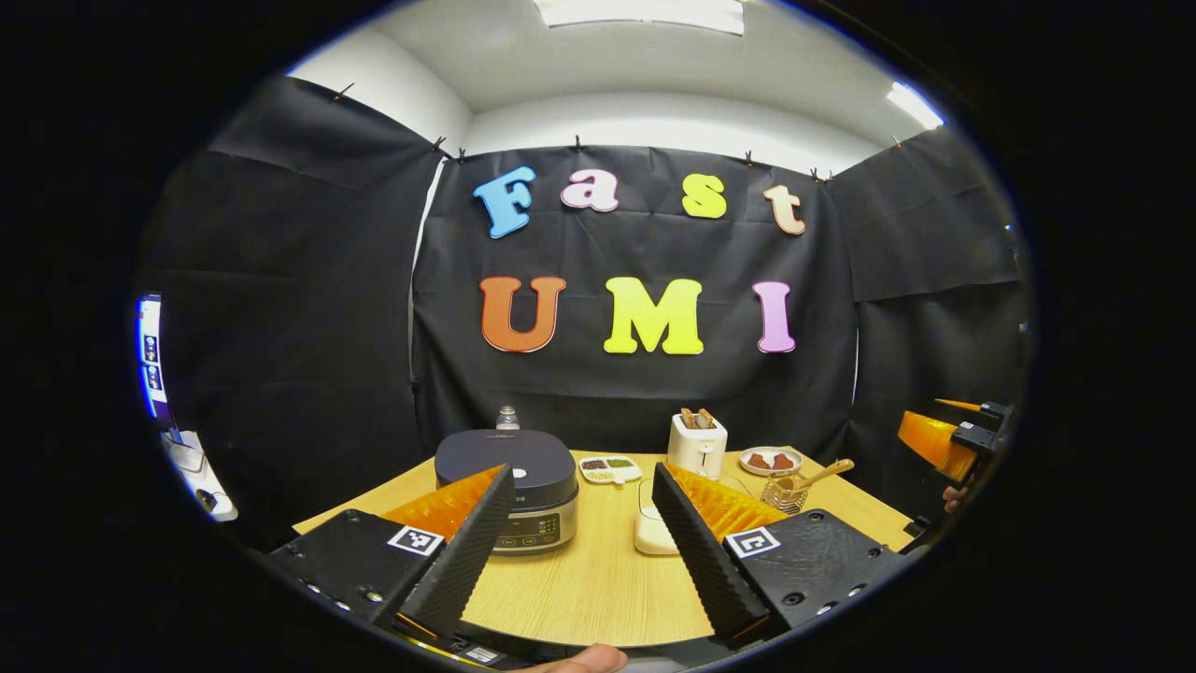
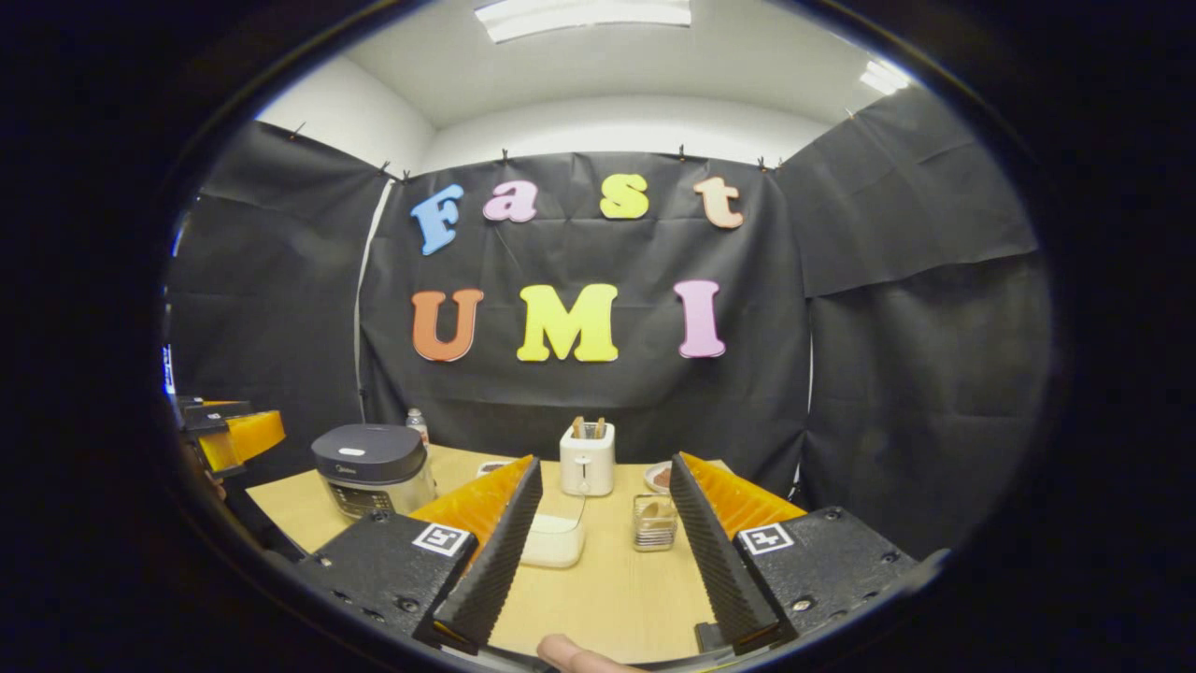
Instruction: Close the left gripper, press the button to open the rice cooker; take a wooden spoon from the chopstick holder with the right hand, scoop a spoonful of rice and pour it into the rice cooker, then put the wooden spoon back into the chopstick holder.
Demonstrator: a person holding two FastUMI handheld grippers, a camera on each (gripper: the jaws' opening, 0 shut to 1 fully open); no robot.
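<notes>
The rice cooker stands on the left of the wooden table, its dark lid down. A wooden spoon leans out of the wire chopstick holder on the right. Between them sits a white rice container. My left gripper is open and hovers in front of the table, above its near edge, with nothing between its fingers. My right gripper is open too, held back from the table; it appears at the far right of the left gripper view.
A white toaster stands at the back. Beside it are a plate of red pieces and a small tray of grains. A bottle stands behind the cooker. The left gripper shows at the right gripper view's left edge.
</notes>
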